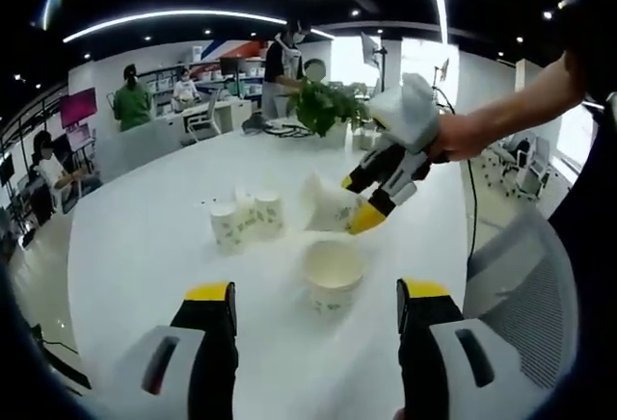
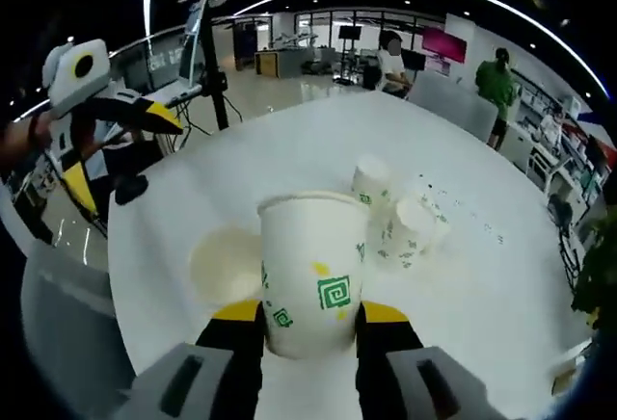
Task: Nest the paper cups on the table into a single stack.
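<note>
Your left gripper [image 1: 316, 319] wide, empty; upright white green-patterned paper cup [image 1: 334, 274] just ahead between its jaws. Your right gripper [image 2: 310, 328] clamps second white paper cup [image 2: 308, 271], tilted beside it: skewed drop could topple target.

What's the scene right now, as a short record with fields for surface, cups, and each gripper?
surface: white table
held cup: paper cup with green print, between the right gripper's jaws, tilted above the table
open cup: upright cup, mouth up, just below the held cup
other cups: cluster of upside-down cups further along the table
left gripper: open, holding nothing, jaws either side of the open cup
background: people at desks, potted plant
</note>
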A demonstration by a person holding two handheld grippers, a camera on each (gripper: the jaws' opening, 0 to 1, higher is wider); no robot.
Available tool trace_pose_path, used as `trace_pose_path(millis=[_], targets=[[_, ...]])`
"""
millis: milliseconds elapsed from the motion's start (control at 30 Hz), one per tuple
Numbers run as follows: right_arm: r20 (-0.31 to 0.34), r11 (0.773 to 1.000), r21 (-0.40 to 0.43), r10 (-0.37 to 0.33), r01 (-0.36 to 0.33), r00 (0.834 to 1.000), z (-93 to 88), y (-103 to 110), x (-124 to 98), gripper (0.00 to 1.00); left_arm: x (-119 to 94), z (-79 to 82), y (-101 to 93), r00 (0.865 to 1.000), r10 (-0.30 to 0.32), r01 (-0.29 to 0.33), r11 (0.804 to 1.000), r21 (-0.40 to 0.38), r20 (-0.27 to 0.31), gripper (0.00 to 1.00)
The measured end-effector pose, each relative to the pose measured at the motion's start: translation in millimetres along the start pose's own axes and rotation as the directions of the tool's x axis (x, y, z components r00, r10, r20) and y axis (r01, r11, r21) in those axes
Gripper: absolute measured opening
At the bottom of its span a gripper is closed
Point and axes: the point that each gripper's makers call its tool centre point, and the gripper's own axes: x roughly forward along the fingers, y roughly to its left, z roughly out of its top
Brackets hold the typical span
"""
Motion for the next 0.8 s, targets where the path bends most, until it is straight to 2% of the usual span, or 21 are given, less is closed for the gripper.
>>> trace_pose_path(millis=[333, 467, 800], targets=[[0.033, 0.99, -0.14, 0.015, -0.011, 0.999, 21.6, 18, -12, 0.35, 10, 14.2, -7.4, 1.0, -0.024, 0.024, 0.999, -0.022, 0.019, 0.64], [0.034, 0.972, -0.234, 0.014, -0.006, 0.999, 27.5, 26, -12, 0.35, 16, 18.9, -9.5, 0.999, -0.035, 0.036, 0.999, -0.029, 0.028, 0.63], [0.057, 0.938, -0.346, 0.042, -0.02, 0.997, 37.2, 52, -13, 0.35, 21, 30.1, -14.8, 0.998, -0.056, 0.057, 0.998, -0.041, 0.038, 0.62]])
